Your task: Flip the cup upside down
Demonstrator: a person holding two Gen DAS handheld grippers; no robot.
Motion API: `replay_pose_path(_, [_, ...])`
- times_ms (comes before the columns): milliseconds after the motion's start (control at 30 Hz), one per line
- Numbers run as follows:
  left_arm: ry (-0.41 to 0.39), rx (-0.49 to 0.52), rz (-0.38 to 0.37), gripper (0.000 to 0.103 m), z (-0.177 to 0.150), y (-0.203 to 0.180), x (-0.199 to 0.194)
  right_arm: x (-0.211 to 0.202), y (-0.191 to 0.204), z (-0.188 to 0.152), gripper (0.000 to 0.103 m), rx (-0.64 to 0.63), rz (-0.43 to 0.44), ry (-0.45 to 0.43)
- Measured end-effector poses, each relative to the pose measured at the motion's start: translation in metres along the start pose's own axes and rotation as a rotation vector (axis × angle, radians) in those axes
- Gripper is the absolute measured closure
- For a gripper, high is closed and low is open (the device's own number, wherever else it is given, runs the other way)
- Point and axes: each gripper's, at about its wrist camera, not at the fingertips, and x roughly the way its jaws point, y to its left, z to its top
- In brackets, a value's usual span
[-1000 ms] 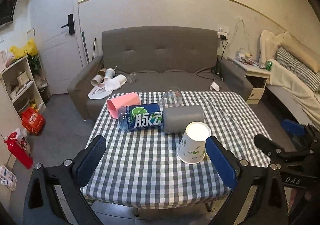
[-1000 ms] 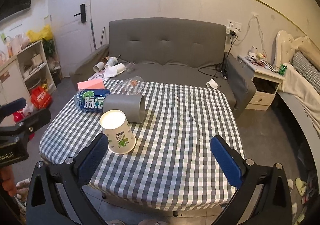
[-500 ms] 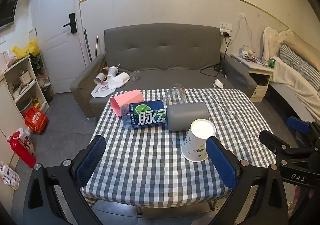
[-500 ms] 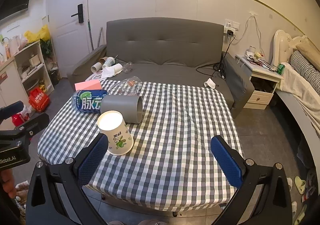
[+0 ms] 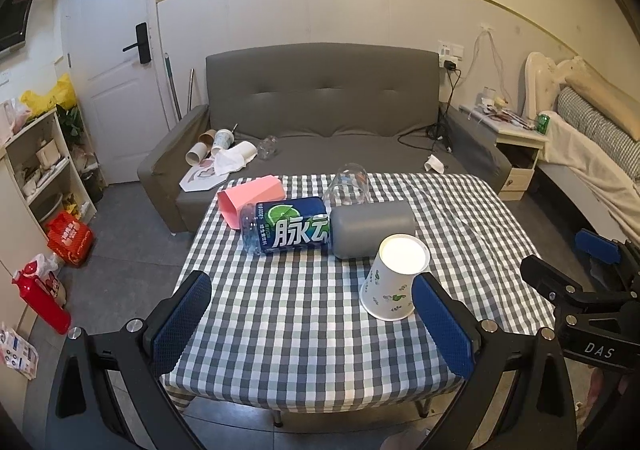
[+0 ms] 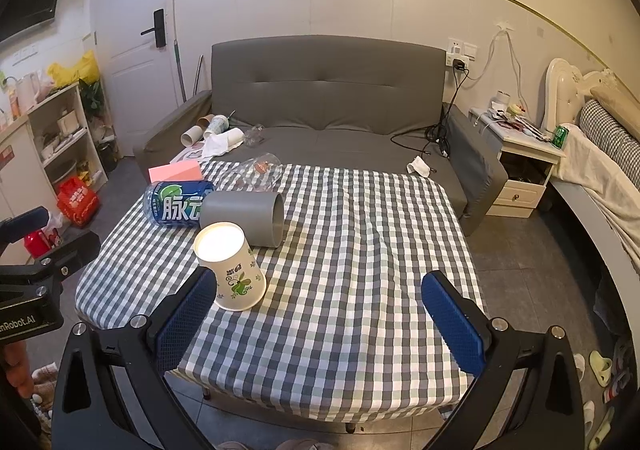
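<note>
A white paper cup with green print (image 5: 394, 282) (image 6: 232, 268) stands upside down on the checked tablecloth (image 5: 304, 314) (image 6: 352, 274), rim on the cloth, white base up. My left gripper (image 5: 312, 326) is open and empty, held back from the table's near edge, its right finger (image 5: 442, 324) close beside the cup. My right gripper (image 6: 320, 324) is open and empty, also back from the table, its left finger (image 6: 184, 318) just in front of the cup.
Behind the cup lie a grey cup (image 5: 372, 223) on its side, a blue bottle (image 5: 286, 223), a pink cup (image 5: 250, 199) and a clear glass (image 5: 348, 187). A grey sofa (image 5: 320, 117) stands beyond the table. A bedside table (image 5: 516, 133) and a bed are at the right.
Both grippers have drawn back and risen a little from the table, so the table looks smaller. The cup and the other objects have not moved.
</note>
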Motion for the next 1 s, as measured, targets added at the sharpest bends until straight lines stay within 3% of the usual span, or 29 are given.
replay_pose_path(1000, [0.001, -0.016, -0.001, 0.0, 0.0017, 0.0007, 0.0016, 0.0028, 0.0022, -0.0035, 0.0, -0.003, -0.003, 0.013])
